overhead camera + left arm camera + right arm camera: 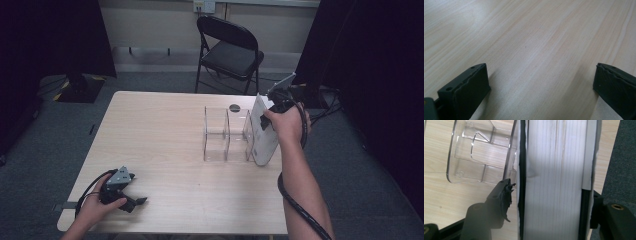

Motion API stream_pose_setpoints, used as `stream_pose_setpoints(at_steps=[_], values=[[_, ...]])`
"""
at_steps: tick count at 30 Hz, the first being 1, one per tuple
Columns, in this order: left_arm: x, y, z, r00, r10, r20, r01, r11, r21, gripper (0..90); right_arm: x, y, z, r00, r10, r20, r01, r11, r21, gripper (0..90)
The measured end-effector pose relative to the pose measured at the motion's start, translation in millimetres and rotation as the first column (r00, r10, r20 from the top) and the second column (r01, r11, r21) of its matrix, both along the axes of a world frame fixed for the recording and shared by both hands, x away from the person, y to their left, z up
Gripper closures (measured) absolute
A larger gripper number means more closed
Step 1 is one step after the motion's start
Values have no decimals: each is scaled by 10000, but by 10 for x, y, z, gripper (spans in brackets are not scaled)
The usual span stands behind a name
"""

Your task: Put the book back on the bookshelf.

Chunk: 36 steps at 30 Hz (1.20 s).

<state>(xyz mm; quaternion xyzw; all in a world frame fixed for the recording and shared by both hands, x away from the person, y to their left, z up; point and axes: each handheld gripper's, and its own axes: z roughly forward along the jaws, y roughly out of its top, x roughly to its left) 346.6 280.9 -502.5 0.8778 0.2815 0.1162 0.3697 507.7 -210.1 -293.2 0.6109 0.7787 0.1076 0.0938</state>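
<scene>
Book point(263, 134), a thick white-covered one, stands upright on its lower edge at about 3 o'clock on the worktop point(165, 150), just beside the right end wall of a clear acrylic organiser point(226, 134) whose slots sit open and unfilled. The right hand-held gripper point(274, 106) reaches it from above and from the far side, and the right gripper view shows why it stays upright: the book's page block point(554, 180) sits between the two black jaws, with the left jaw's pad standing a little clear of the dark cover while the right jaw lies close along the other cover. That reads as a loosened hold, the jaws fairly wide and bracketing the book rather than squeezing it, so the organiser wall and the book's own footing seem to carry it; whether the right pad presses at all I cannot tell. Standing it spine-up against the rack suggests filing it beside or into a slot. The left hand-held gripper point(131, 199) rests low at about 7 o'clock, well apart from the work, its jaws spread wide over bare wood with nothing between them, apparently parked out of the way.
</scene>
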Motion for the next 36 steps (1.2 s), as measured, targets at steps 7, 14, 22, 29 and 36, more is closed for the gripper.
stream_pose_setpoints(at_steps=[7, 14, 22, 29, 36], values=[[3, -11, 0, 9999, 61, 88, -62, 10000, 41, 0, -42, 4, 20, 9999, -24, 107, 22, 9999, 164, 353], [-2, -16, -5, 9999, 123, 50, -123, 9999, -49, 0, -114, -17, 40, 9997, -1, 261, -7, 9995, 320, 346], [2, -9, 6, 10000, 46, 2, -46, 9999, 100, 0, -198, -76, 85, 9997, 4, 247, -14, 9992, 408, 338], [2, -10, 5, 10000, 55, -2, -55, 10000, 83, 0, -250, -104, 123, 9995, 1, 312, -15, 9990, 441, 333], [1, -12, 4, 10000, 57, -22, -57, 10000, 67, 0, -293, -104, 121, 9995, 116, 308, -132, 9984, 552, 335]])
